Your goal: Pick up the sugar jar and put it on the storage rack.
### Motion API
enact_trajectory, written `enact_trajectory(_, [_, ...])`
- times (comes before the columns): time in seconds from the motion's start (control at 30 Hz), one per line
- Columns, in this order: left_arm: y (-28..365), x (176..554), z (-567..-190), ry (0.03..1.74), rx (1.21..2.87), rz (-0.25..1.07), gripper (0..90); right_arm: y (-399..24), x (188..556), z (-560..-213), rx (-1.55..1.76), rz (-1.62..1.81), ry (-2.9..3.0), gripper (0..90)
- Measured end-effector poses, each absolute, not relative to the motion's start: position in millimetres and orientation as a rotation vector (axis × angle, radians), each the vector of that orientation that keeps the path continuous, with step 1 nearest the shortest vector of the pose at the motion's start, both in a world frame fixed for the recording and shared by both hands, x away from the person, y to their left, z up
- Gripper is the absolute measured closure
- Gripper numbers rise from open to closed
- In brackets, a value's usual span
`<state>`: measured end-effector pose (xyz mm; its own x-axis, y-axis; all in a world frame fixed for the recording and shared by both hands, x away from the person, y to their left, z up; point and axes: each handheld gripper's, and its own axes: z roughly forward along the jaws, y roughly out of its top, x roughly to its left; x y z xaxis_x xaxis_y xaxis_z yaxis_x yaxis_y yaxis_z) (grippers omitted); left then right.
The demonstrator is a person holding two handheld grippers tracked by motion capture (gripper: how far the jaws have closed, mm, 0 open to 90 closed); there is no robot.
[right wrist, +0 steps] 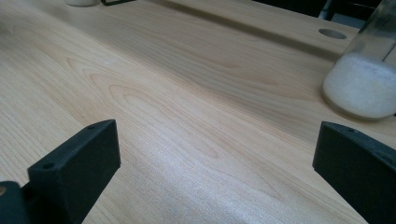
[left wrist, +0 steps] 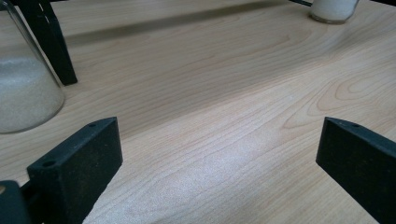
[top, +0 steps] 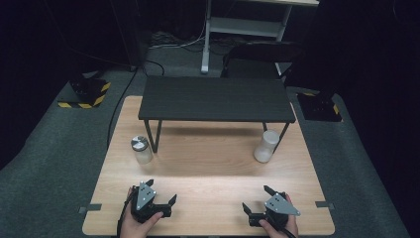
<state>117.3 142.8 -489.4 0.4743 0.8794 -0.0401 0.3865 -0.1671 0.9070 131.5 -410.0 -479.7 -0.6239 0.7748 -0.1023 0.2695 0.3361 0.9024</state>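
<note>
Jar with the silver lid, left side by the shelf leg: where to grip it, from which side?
Probably the glass body of the jar, below the lid, with the left gripper coming level from the table's near edge. It stands upright, the shelf leg blocks its far right, and the open jaws look wide enough.

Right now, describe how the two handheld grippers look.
Both the left gripper and the right gripper have black bodies with two blocky black jaws, each bearing small round holes. A grey three-cornered plate dotted with small holes tops each. A black cable trails from the left one.
</note>
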Motion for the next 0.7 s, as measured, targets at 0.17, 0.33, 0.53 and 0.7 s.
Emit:
enact_trajectory(0.17, [141.1,117.3,-488.5,1.089,1.762,0.643,0.3,-410.7,131.3,-479.9,0.931,1.261,2.068,0.3])
enact_trajectory(0.33, [143.4,117.3,-489.0,1.093,1.752,0.632,0.4,-410.7,132.3,-479.4,0.959,1.262,2.063,0.3])
enact_trajectory(0.53, [143.8,115.7,-487.9,1.087,1.768,0.638,0.3,-407.5,135.1,-476.5,0.972,1.237,2.077,0.3])
enact_trajectory(0.7, [145.3,116.3,-486.6,1.105,1.768,0.625,0.3,-406.0,135.0,-476.3,0.975,1.229,2.075,0.3])
